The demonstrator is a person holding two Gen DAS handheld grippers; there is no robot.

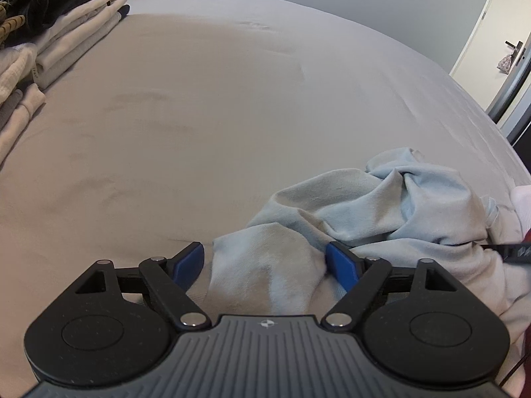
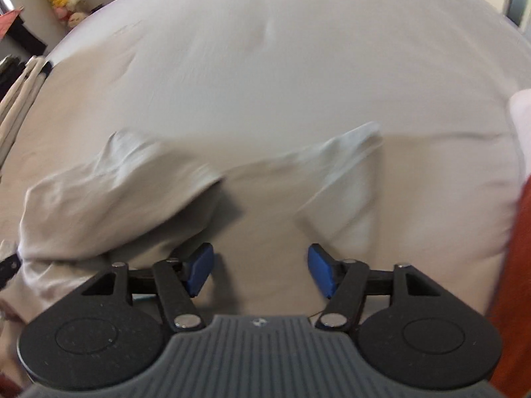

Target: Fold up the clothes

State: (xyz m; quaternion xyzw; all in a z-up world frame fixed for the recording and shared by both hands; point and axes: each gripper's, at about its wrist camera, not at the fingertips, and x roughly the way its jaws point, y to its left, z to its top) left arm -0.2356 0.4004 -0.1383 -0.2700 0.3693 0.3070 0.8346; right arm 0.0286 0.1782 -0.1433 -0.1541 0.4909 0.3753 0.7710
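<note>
One crumpled pale blue garment sits on the bed, bunched up near the close edge toward the right. The left gripper is spread wide, with a fold of that garment lying between its two blue pads, not pinched. The right gripper is also spread, with nothing between its pads; the blurry garment lies just ahead of it. One stack of folded clothes sits at the bed's far left. One door stands far right.
</note>
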